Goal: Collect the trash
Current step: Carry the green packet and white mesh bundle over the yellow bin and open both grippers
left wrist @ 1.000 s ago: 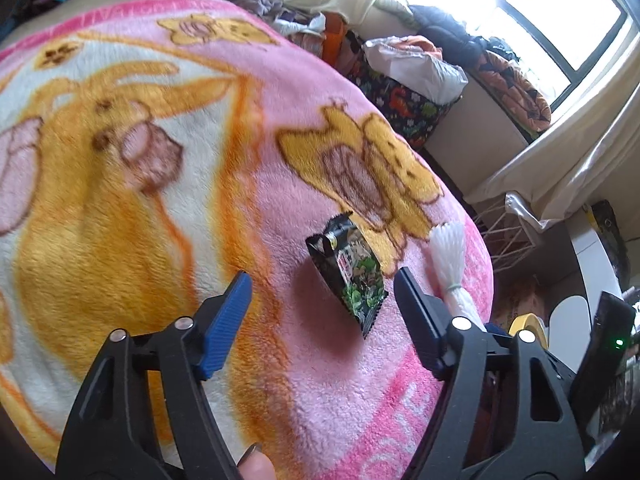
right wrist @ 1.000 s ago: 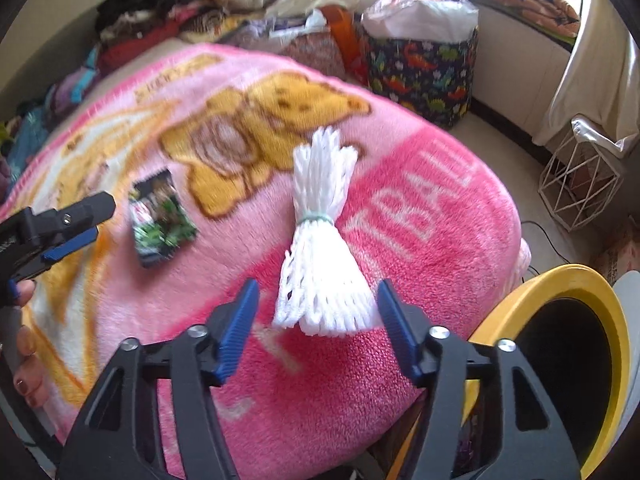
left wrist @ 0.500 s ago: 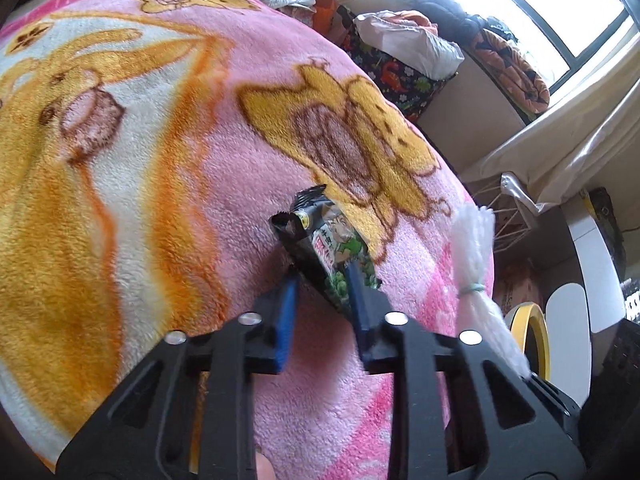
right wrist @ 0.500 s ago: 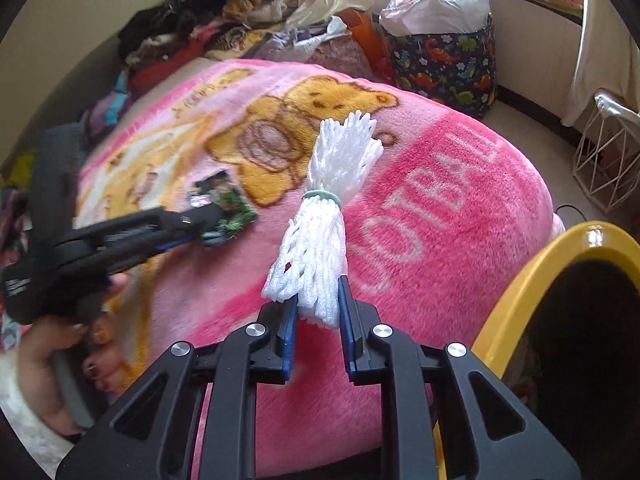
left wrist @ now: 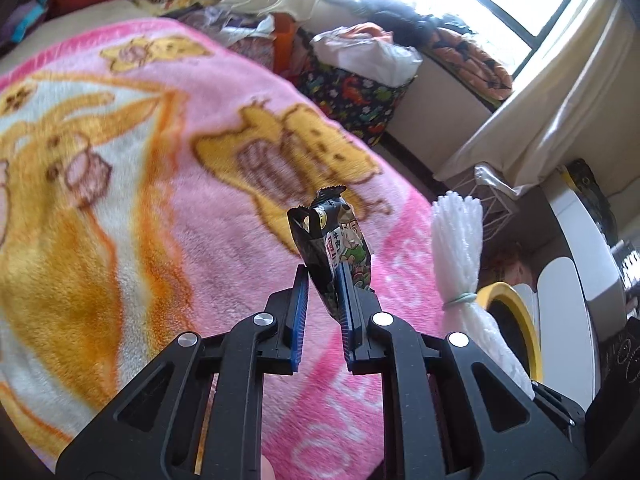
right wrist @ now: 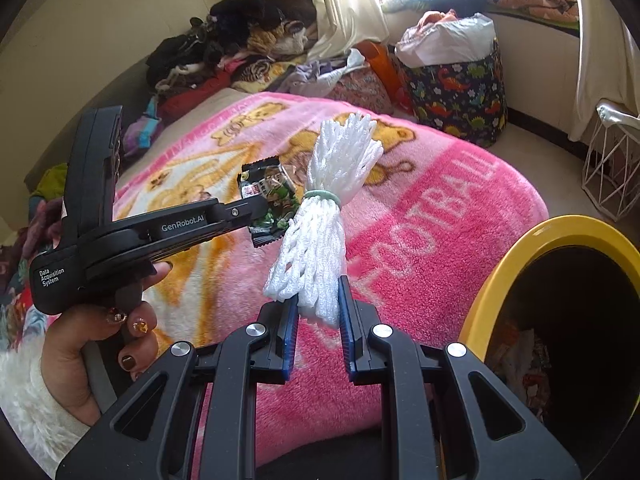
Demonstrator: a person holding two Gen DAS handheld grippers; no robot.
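**Both grippers loaded, trash bin right there**

Using the pink cartoon-bear blanket (right wrist: pixel 460 216) as the landmark, going left to right in the right wrist view. Over its left side there's the person's hand (right wrist: pixel 80 344) with painted nails and a fluffy white sleeve, wrapped around the left gripper (left wrist: pixel 323 280). Its blue pads are squeezed onto the lower end of a dark snack wrapper (left wrist: pixel 332 248), which stands up off the blanket, crimped end on top. From the other camera you can see the same wrapper (right wrist: pixel 270 204) sticking out past the black fingertip.

Just right of that, over the middle of the blanket, is the white foam fruit net bundle (right wrist: pixel 320 216), cinched with a pale green rubber band (right wrist: pixel 322 197). The right gripper (right wrist: pixel 318 300) has its blue pads clamped on the bottom end of the bundle, and the bundle tilts up and away, clear of the blanket, partly overlapping the wrapper in the view.

Past the blanket's right edge, lower down, sits the yellow-rimmed trash bin (right wrist: pixel 520 248) with some crumpled wrappers visible inside. Beyond the blanket's far right corner there's a dinosaur-print fabric basket (right wrist: pixel 460 92), and a white wire basket (right wrist: pixel 612 168) at the far right.
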